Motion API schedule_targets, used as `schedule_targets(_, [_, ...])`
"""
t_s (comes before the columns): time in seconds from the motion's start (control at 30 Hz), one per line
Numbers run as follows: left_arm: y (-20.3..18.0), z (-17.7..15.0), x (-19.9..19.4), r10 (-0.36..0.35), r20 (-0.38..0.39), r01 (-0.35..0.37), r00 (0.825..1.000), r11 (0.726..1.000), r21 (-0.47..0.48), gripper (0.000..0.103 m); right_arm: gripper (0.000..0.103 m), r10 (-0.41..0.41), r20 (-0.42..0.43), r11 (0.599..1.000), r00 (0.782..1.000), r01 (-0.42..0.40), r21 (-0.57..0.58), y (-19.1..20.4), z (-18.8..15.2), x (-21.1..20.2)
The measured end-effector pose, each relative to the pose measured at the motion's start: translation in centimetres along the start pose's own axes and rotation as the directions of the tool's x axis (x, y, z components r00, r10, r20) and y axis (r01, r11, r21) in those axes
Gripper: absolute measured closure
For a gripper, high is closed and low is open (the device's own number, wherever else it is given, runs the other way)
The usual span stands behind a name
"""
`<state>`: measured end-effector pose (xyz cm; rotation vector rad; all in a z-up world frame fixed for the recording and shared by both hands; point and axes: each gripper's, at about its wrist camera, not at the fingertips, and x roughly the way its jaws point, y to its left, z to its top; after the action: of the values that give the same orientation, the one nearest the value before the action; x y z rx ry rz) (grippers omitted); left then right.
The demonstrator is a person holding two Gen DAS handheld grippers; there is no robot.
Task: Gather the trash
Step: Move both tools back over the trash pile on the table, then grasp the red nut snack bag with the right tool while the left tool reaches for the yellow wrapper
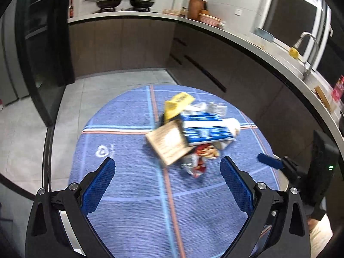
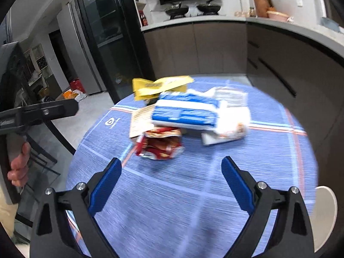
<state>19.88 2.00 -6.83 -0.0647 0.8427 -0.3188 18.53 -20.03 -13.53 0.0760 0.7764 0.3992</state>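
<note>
Both tools hang over the round bench [image 1: 120, 215] with its blue plaid cloth, and both views are smeared with blur, so fine detail is shaky. The left gripper [image 1: 167, 165] stands wide with nothing between its blue pads. The right gripper [image 2: 171, 165] is spread just as wide and equally empty.

The trash sits in one loose heap near the middle of the bench, ahead of both grippers and apart from them. On top lies a blue-and-white package [image 1: 204, 126], resting partly on a brown card [image 1: 169, 144] and on a crumpled red snack wrapper [image 2: 160, 145]. A yellow packet [image 2: 161, 86] pokes up at the far side, and white and clear wrappers [image 2: 232, 116] lie to the right.

Here is the danger, as I judge it: this pile is stacked, not flat. Pinch the red snack wrapper from below and the blue-and-white package likely slides off, scattering the lighter pieces. The foil and film look slippery and thin, so pads closing on an edge may squeeze it out rather than hold it. The cloth is another trap; a low approach could catch the fabric and drag the whole heap. And with both grippers aimed at the same small pile, they could collide.
</note>
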Motion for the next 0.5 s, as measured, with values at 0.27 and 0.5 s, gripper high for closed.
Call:
schedule_targets(0.27, [3.8, 0.3, 0.5, -0.031, -0.014, 0.030, 0.999, 0.999, -0.031, 0.015, 0.025, -0.002, -0.054, 0.997, 0.999, 0.006, 0.081, 3.4, 1.5, 5.7])
schedule_targets(0.5, [4.1, 1.7, 1.8, -0.054, -0.008, 0.054, 0.998, 0.998, -0.010, 0.015, 0.083, -0.110, -0.101, 0.992, 0.989, 0.116, 0.058, 4.5, 1.4, 8.6])
